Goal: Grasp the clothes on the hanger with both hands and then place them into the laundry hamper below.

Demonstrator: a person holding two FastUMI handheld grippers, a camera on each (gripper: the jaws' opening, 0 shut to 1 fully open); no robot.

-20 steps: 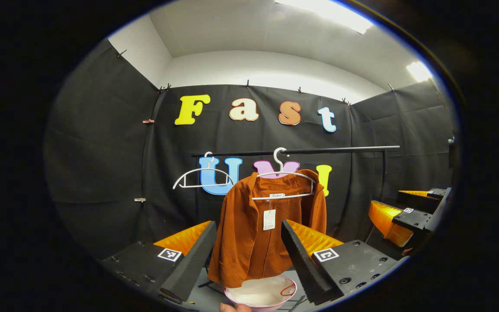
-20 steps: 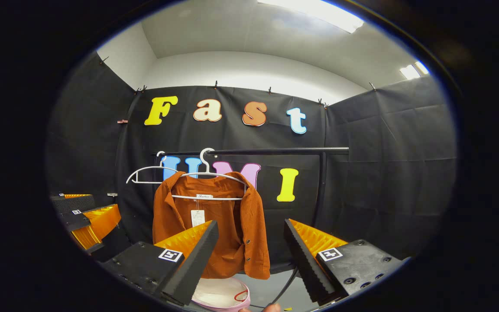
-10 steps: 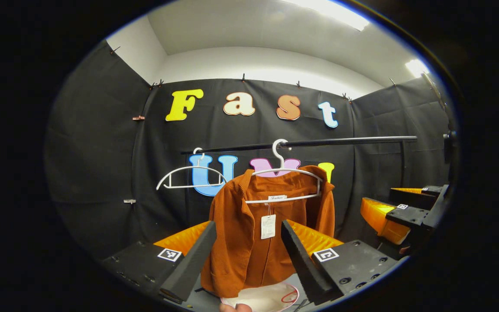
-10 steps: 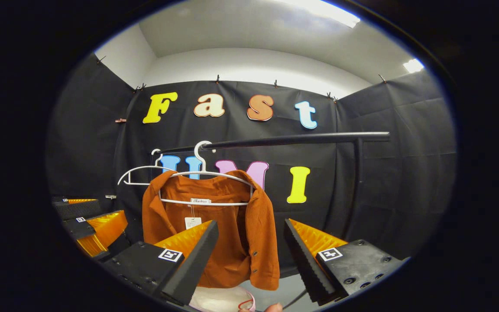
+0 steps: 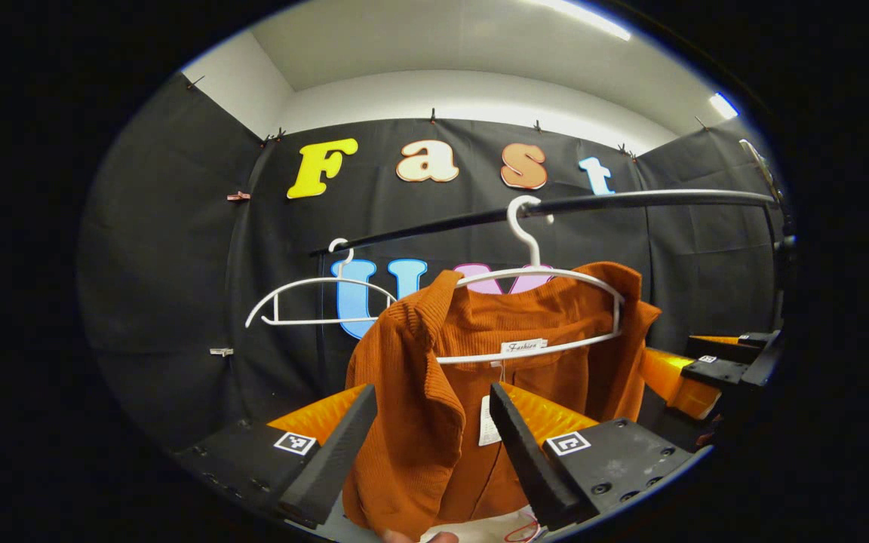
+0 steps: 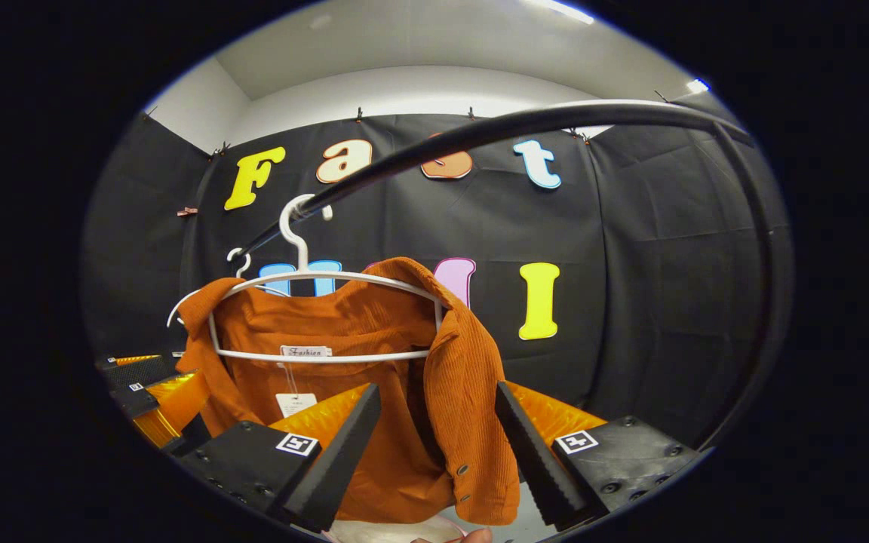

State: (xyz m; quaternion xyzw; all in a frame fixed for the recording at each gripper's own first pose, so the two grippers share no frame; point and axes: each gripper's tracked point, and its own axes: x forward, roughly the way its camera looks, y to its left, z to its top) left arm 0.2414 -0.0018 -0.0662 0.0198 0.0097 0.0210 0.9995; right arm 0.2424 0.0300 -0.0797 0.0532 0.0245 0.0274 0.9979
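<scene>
Rust-orange jacket on a white hanger, both claws spread wide before it.

The jacket (image 5: 434,400) hangs from the white hanger (image 5: 540,302) on the black rail (image 5: 631,200); its hem is cut off below, and the pale hamper (image 5: 495,528) beneath is barely visible. The left claw (image 5: 431,437) frames its left front, the right claw (image 6: 438,445) its right edge, neither gripping. An empty hanger (image 5: 314,302) hangs beside it. Black cloth walls, white ceiling.
</scene>
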